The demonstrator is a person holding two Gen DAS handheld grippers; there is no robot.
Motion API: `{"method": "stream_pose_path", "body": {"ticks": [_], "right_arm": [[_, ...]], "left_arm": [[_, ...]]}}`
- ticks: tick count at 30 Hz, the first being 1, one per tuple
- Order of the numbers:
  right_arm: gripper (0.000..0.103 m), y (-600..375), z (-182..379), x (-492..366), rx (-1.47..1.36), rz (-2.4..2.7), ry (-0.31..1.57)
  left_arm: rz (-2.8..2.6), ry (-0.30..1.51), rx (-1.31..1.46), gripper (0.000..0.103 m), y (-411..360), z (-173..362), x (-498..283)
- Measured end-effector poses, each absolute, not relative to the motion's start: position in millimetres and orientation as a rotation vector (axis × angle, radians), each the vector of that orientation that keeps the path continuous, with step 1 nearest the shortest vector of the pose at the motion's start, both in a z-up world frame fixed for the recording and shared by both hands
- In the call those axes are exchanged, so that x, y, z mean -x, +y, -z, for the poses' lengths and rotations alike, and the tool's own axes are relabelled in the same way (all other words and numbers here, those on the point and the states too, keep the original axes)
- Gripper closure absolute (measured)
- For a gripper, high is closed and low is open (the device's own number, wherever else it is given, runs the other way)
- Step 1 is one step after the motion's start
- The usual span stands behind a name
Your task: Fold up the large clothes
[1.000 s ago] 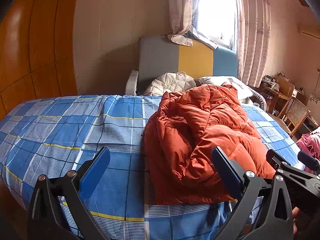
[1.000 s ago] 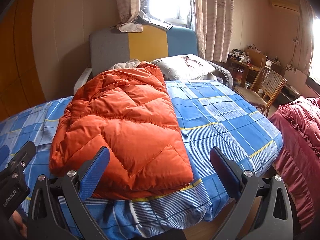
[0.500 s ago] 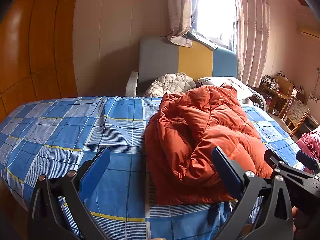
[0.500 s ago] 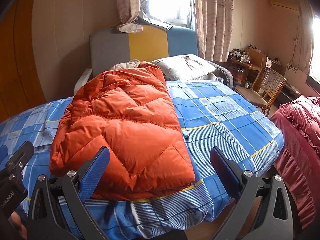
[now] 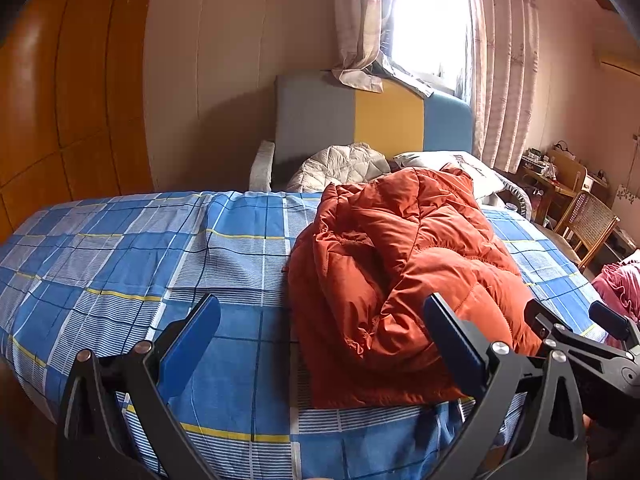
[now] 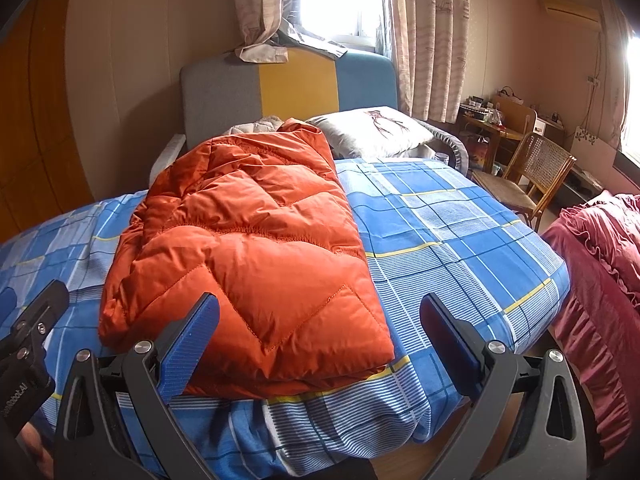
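An orange puffer jacket [image 5: 400, 264] lies folded lengthwise on the blue plaid bed [image 5: 140, 264]; it also shows in the right wrist view [image 6: 248, 240] on the bed [image 6: 448, 232]. My left gripper [image 5: 320, 344] is open and empty, held in front of the bed's near edge, with the jacket's left side between its fingers. My right gripper [image 6: 318, 340] is open and empty, held just short of the jacket's near right corner. Each gripper shows at the edge of the other's view.
A sofa [image 6: 296, 88] with a pillow [image 6: 372, 128] and a white quilted garment [image 5: 340, 164] stands behind the bed. A wicker chair [image 6: 528, 176] and desk stand at right. A maroon bedspread [image 6: 600, 264] lies at far right. A wooden wardrobe [image 5: 60, 100] stands at left.
Both grippers have drawn back slightly from the jacket and stay open. The jacket has not moved.
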State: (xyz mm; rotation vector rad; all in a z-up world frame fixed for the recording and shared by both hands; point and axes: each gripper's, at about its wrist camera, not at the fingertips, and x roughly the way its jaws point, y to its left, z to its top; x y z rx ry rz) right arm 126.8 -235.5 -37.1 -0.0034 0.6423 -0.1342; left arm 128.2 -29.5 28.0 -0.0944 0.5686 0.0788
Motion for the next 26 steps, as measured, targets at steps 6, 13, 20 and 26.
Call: {"method": "stream_pose_path", "body": {"ticks": [6, 13, 20, 26], "right_arm": [[0.003, -235.4, 37.6, -126.3, 0.003, 0.135, 0.643], [0.003, -233.8, 40.4, -126.9, 0.01, 0.136, 0.649], [0.003, -235.4, 41.9, -127.5, 0.005, 0.141, 0.652], [0.003, -234.0, 39.8, -128.3, 0.007, 0.137, 0.649]], "left_arm": [[-0.072, 0.569, 0.093, 0.002, -30.0, -27.6, -127.7], [-0.074, 0.575, 0.104, 0.002, -28.3, -25.4, -128.9], [-0.067, 0.616, 0.115, 0.002, -25.7, -17.4, -134.2], [-0.09, 0.612, 0.137, 0.002, -17.5, -14.9, -135.7]]}}
